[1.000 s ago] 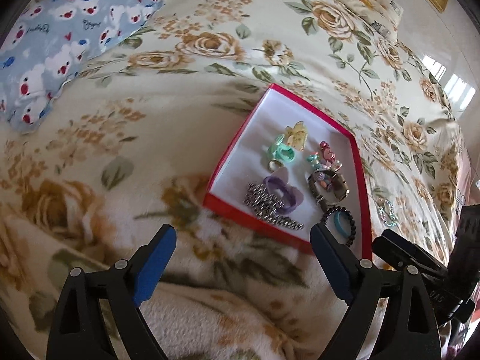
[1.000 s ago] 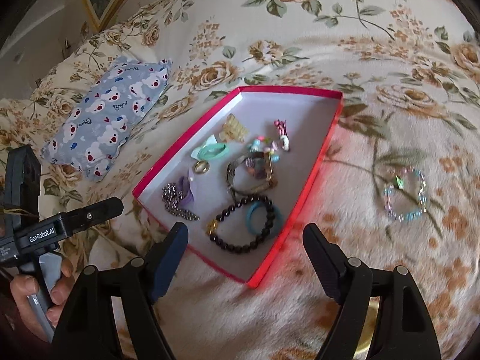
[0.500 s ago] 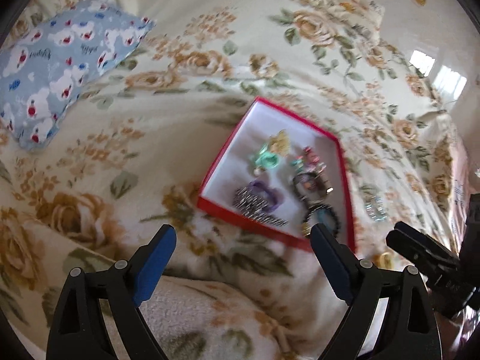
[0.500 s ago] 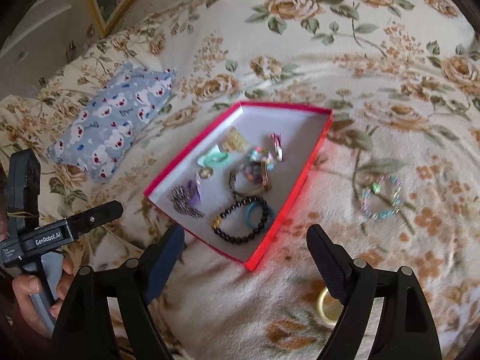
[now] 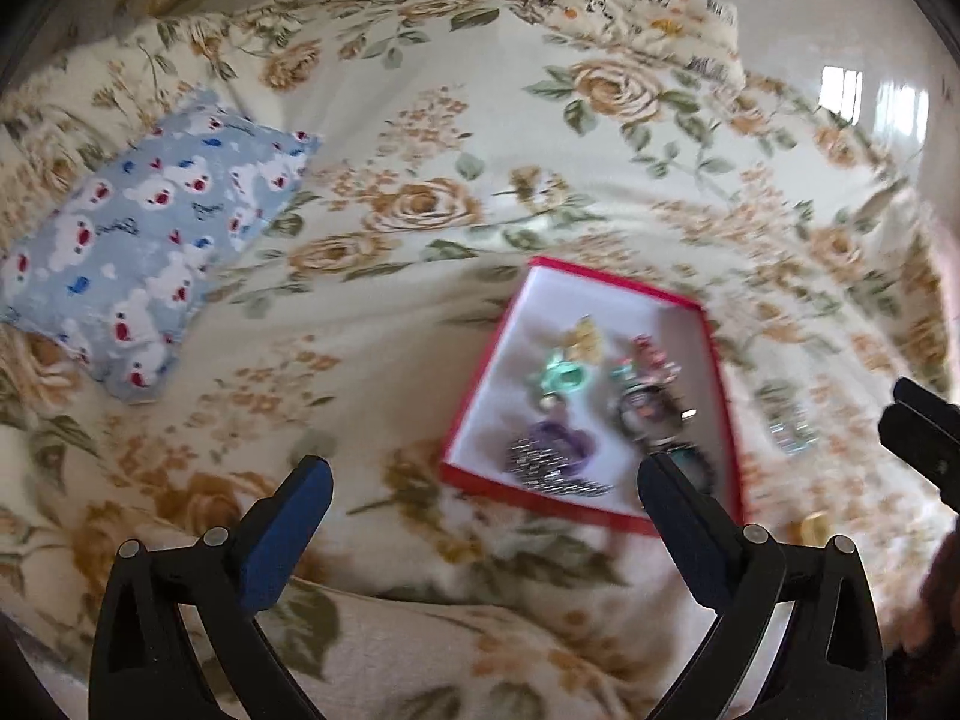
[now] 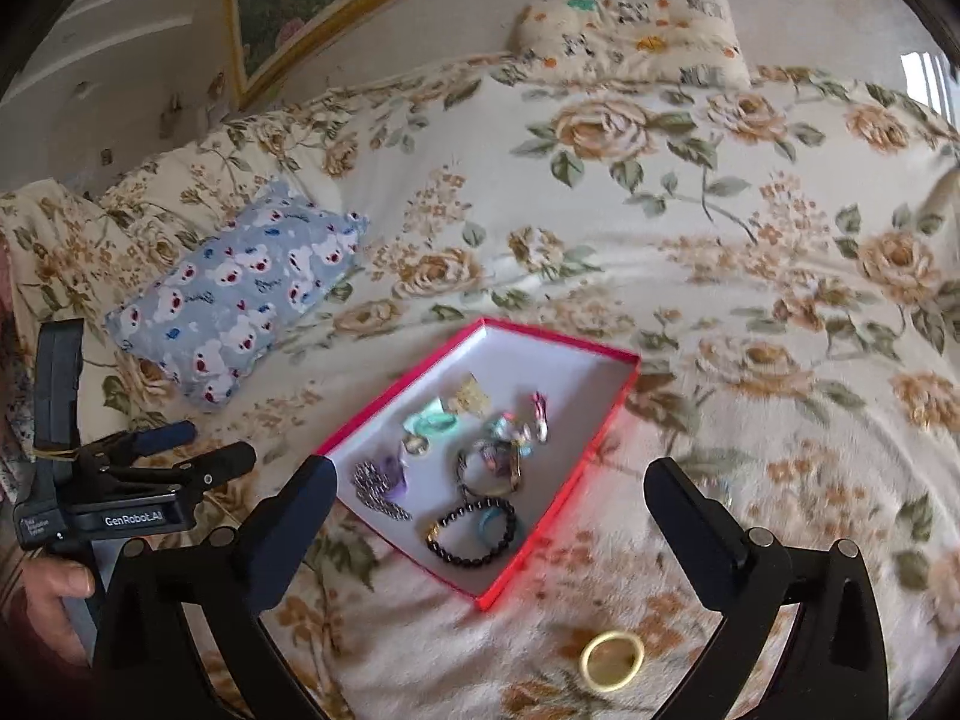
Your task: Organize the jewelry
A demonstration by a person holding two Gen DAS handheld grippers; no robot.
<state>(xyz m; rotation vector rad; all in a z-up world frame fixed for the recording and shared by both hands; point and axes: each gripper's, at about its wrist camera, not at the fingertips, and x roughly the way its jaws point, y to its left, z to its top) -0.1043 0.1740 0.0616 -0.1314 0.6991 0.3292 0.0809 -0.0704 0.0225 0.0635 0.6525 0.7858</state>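
A shallow red box (image 6: 606, 438) (image 5: 480, 378) with a white floor lies on the floral blanket and holds several pieces of jewelry: a black bead bracelet (image 6: 474, 531), a silver chain (image 6: 375, 489), a mint ring (image 6: 432, 423). A yellow ring (image 6: 612, 660) lies on the blanket in front of the box. A pastel bead bracelet (image 5: 789, 435) lies right of the box. My left gripper (image 5: 480, 510) is open and empty, held back from the box. My right gripper (image 6: 489, 498) is open and empty, above the box's near end.
A blue bear-print pillow (image 6: 240, 294) (image 5: 138, 258) lies left of the box. A floral cushion (image 6: 630, 36) sits at the far edge by the wall. The left gripper's body (image 6: 114, 498) shows at the left of the right wrist view.
Both grippers have pulled back and up from the box, so it looks smaller and farther. The yellow ring has come into the right wrist view. Both stay open.
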